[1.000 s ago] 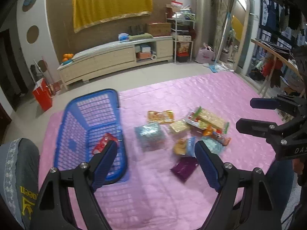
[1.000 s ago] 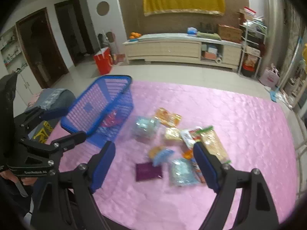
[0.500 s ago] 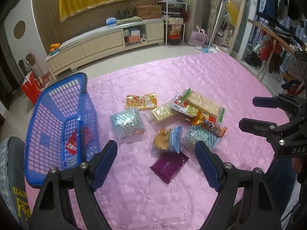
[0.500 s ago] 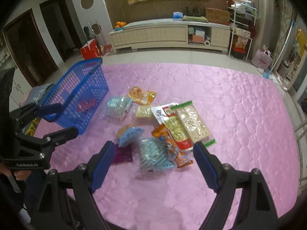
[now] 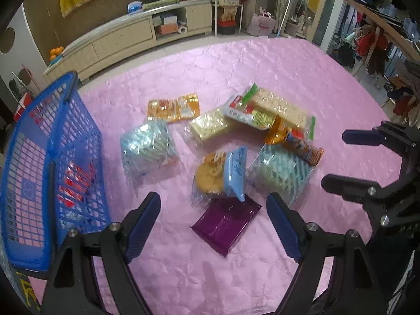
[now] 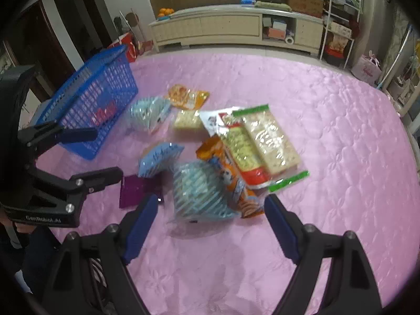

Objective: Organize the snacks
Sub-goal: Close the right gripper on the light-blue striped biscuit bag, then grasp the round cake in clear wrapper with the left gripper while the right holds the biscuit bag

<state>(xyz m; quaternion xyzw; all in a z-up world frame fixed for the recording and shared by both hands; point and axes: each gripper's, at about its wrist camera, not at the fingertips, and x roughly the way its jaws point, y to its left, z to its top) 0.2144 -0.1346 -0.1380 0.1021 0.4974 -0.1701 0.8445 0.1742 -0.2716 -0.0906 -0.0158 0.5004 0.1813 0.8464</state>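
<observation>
Container: one blue plastic lattice basket (image 5: pixel 52 162), standing at the left edge of a pink quilted satin cover (image 5: pixel 262 73); inside it, seen through the mesh, one red-printed snack packet (image 5: pixel 74 183) lying on the basket floor. Loose stock, all on the cover to the right of the basket: clear bag of pale blue striped sweets (image 5: pixel 148 148), nearest the basket; orange foil twin packet (image 5: pixel 173 107), farthest back; small clear bag of cream crackers (image 5: pixel 210 127); long clear cracker pack with green ends (image 6: pixel 267 141), lying alongside a red-and-white wrapped cracker pack (image 6: pixel 240 149); orange tube-shaped biscuit packet (image 6: pixel 231 181), overlapping a second clear bag of pale blue striped sweets (image 6: pixel 199 194); round golden cake in a blue-and-clear wrapper (image 5: pixel 223 176), its lower edge over a flat purple foil packet (image 5: pixel 225 223). Tools: left gripper (image 5: pixel 214 211), jaws spread wide and empty, hanging above the purple packet; right gripper (image 6: pixel 211 214), jaws likewise spread and empty, above the second striped bag. Open room: bare cover to the right of the pile and in front of it, and a bare strip between basket and pile. Beyond the cover's far edge, a strip of floor and a long cream low cabinet (image 6: pixel 225 29).
</observation>
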